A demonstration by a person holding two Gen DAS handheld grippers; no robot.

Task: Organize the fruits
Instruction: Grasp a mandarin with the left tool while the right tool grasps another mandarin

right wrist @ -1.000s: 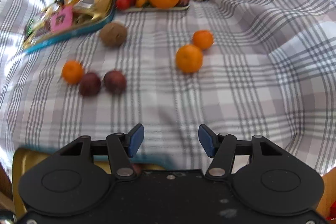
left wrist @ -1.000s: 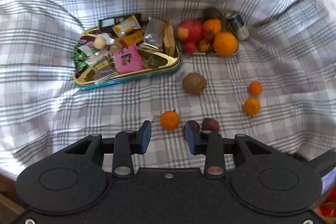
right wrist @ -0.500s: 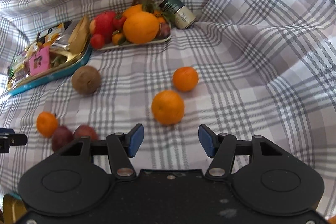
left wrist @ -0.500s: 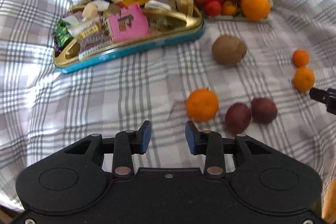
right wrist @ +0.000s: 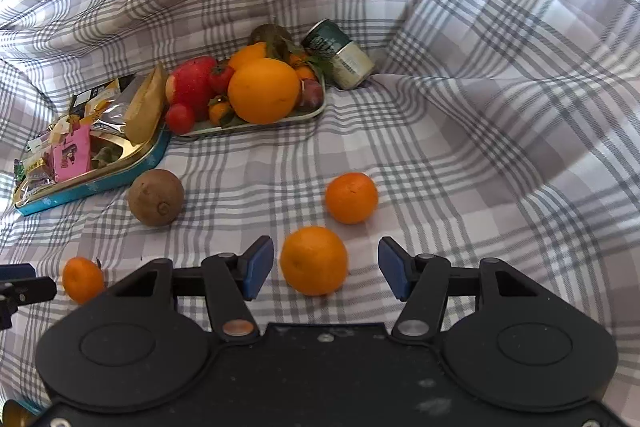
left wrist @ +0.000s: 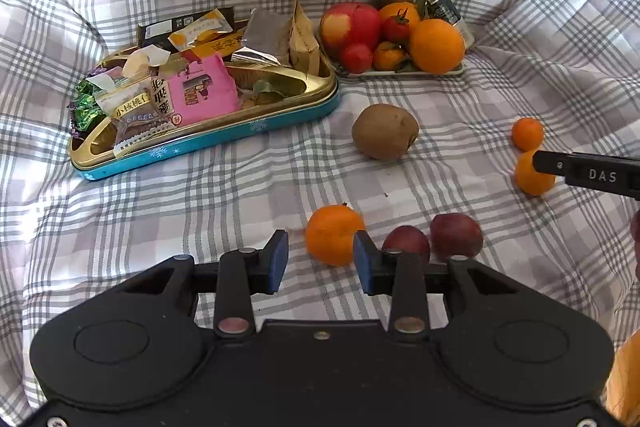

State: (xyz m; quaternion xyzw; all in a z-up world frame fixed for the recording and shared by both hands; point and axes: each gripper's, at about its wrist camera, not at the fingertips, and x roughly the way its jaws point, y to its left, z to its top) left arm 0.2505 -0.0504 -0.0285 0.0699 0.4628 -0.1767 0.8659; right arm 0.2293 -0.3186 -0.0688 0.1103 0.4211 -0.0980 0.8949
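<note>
approaching loose fruit, left view: left gripper (left wrist: 321, 254) at its narrowest, pinching nothing, its right pad overlapping a small tangerine (left wrist: 331, 234) lying on the checked cloth (left wrist: 240, 195); it must widen before gripping. fruit tray (left wrist: 400, 71) sits well beyond. right view: right gripper (right wrist: 326, 267) spread, an orange (right wrist: 313, 260) between the pads, untouched; closing comes next. rumpled cloth covers everything.
</note>
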